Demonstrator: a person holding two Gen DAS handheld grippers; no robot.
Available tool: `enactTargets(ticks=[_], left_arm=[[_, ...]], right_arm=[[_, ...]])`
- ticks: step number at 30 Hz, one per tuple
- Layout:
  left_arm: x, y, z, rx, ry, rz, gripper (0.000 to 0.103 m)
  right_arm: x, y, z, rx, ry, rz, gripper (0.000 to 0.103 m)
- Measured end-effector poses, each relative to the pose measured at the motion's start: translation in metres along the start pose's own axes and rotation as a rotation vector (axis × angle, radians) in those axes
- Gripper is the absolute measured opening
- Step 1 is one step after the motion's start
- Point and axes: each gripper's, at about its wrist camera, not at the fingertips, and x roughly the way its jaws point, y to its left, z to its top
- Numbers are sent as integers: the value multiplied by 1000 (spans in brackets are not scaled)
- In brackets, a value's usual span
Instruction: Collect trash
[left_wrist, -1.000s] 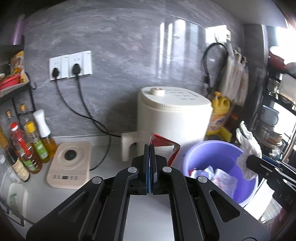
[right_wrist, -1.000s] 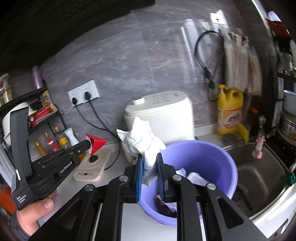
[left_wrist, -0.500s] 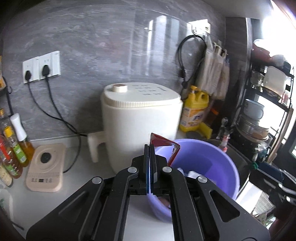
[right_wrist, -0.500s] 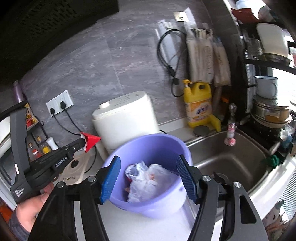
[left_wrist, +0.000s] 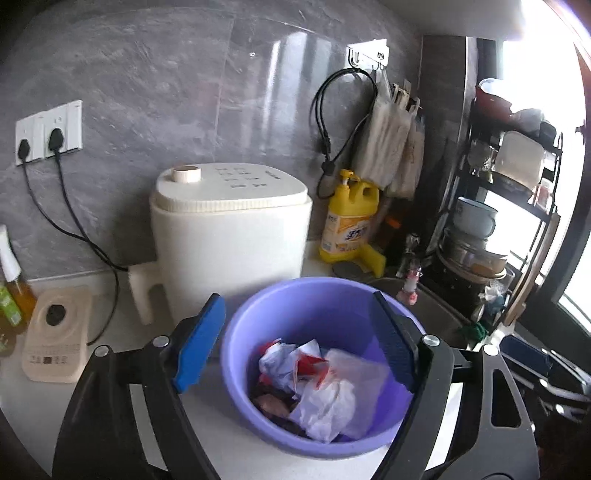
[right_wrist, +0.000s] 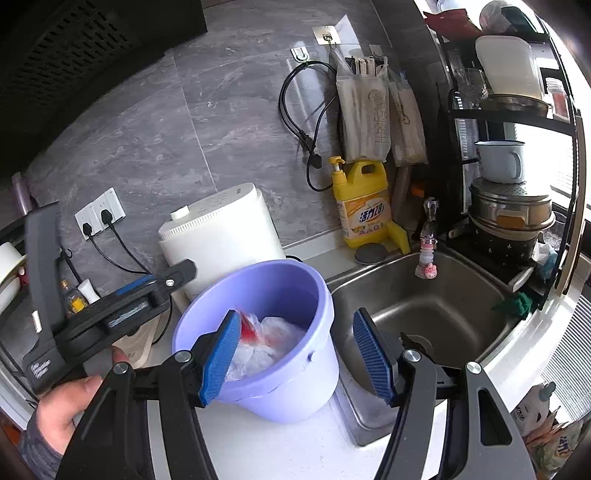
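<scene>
A purple bucket (left_wrist: 332, 306) stands on the white counter beside the sink. Crumpled white plastic and paper trash (left_wrist: 321, 384) lies in it, with a red wrapper (left_wrist: 306, 363) on top. My left gripper (left_wrist: 295, 299) hangs over the bucket's near rim; its jaws are opening, with nothing between the blue pads. In the right wrist view the same bucket (right_wrist: 295, 387) sits just ahead, the white bag (right_wrist: 273, 339) showing inside. My right gripper (right_wrist: 295, 314) is open and empty above the rim. A hand (right_wrist: 62, 406) holds the left gripper (right_wrist: 177, 275) at the left.
A white appliance (left_wrist: 229, 240) stands behind the bucket, its cord running to wall sockets (left_wrist: 48, 131). A yellow detergent bottle (right_wrist: 364, 206) and a steel sink (right_wrist: 424, 306) are to the right. A black dish rack (right_wrist: 509, 184) fills the far right. A beige device (left_wrist: 55, 332) lies at left.
The left jaws went from shut on the red wrapper to wide apart; the wrapper now lies in the bucket. The right gripper let its white wad fall in. Both grippers swung right.
</scene>
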Motion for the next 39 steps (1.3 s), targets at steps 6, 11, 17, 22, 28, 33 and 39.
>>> enactTargets(ticks=[6,11,17,22,28,33,39], left_arm=[[-16,16,-1,-10,3,25,87],[-32,27,1,-19,-16,57,91],[-57,35,1,-31,-41,105,96],[-79,44,2,-37,-56,152,97],[-106,69,-3,-82,-69,215,97],[-125,94,-9,-112,-64,298,97],[-141,123,-16,-152,-55,360,97]], right_arm=[[3,8,-1,-6,2,21,66],[4,12,1,-13,1,43,67],[-2,23,6,-35,-6,87,73],[-3,39,10,-63,-8,139,77],[1,57,13,-98,3,199,79],[7,79,12,-129,13,249,84],[16,102,11,-147,26,293,93]])
